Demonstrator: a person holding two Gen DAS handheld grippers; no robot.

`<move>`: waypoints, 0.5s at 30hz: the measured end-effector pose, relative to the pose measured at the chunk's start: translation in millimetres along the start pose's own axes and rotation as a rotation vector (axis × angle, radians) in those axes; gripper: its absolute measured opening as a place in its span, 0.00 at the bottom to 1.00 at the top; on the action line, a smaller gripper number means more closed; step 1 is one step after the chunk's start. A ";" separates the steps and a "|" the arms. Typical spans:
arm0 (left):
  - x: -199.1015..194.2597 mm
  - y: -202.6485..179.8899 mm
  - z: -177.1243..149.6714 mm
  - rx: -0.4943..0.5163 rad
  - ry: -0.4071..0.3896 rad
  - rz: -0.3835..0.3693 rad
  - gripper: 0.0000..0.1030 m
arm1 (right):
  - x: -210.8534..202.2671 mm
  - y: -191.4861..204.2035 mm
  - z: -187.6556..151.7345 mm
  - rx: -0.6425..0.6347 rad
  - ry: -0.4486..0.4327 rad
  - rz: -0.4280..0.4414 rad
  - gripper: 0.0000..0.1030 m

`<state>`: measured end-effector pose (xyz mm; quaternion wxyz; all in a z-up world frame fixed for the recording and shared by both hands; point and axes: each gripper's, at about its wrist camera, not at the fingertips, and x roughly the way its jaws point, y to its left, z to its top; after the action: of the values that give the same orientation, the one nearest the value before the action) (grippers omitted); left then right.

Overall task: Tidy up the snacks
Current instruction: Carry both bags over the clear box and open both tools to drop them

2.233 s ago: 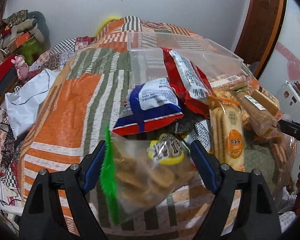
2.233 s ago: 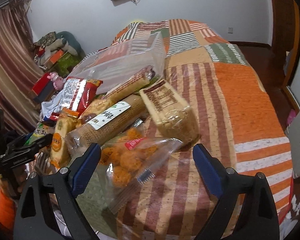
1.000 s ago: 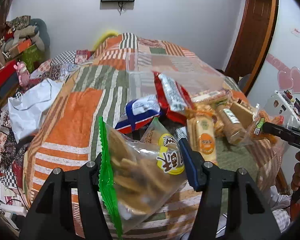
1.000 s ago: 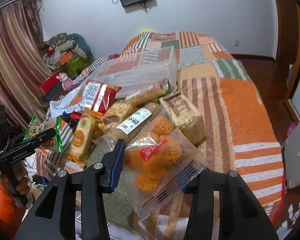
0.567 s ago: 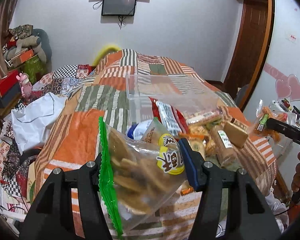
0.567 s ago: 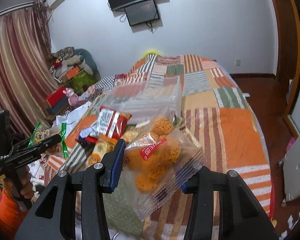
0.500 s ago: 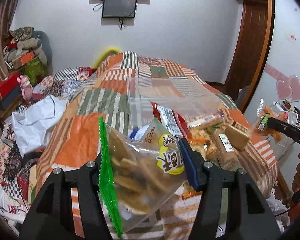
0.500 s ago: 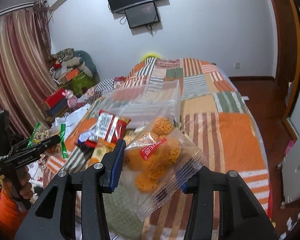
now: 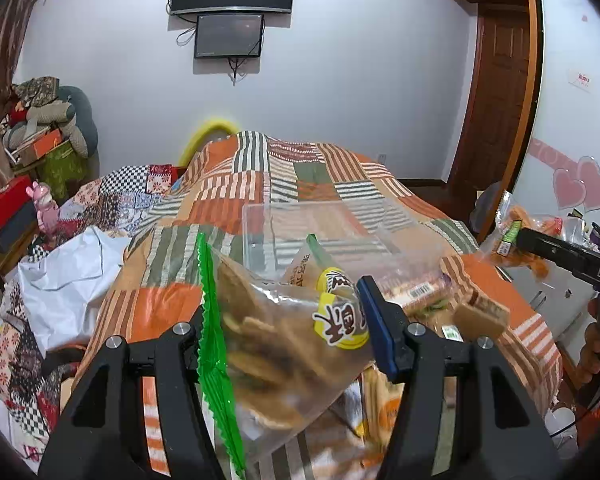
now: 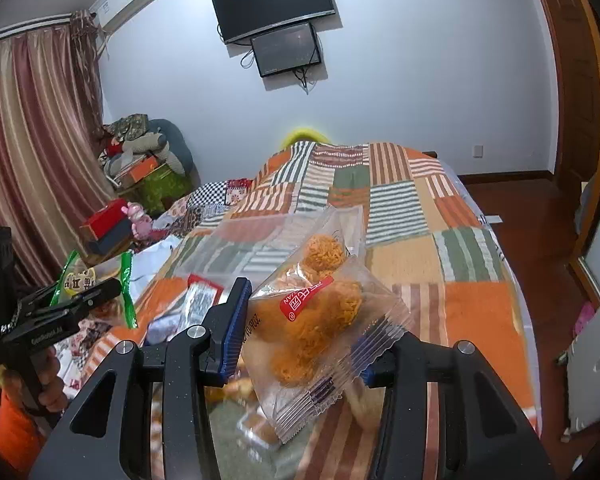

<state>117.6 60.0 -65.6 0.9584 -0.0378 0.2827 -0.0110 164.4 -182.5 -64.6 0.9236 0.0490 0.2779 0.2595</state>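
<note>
Clear plastic both sides: my left gripper (image 9: 288, 332) is clamped on a green-edged biscuit bag (image 9: 276, 352), my right gripper (image 10: 300, 328) on a pack of orange puffs (image 10: 320, 320), both up above the patchwork bedspread (image 10: 472, 308) near the clear bin (image 9: 300, 228).

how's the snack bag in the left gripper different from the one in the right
The cracker bag has green edge strips and a yellow label; the orange puff bag has plain crimped ends and a red label. Crackers look flat and brown; puffs are round, bright orange. Both are clear packets clamped between blue pads.
</note>
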 end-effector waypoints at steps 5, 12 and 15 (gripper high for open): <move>22.7 -3.4 17.2 0.014 0.002 0.005 0.57 | 16.8 1.0 7.6 -0.009 0.005 0.003 0.40; 55.2 -1.8 37.1 0.009 0.018 0.011 0.57 | 42.0 -2.8 15.0 -0.012 0.037 0.021 0.40; 72.1 0.1 45.1 -0.003 0.037 0.001 0.57 | 54.8 -2.7 18.7 -0.022 0.061 0.031 0.40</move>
<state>202.6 60.1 -66.9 0.9529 -0.0390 0.3005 -0.0108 214.7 -156.1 -76.2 0.9111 0.0354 0.3021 0.2781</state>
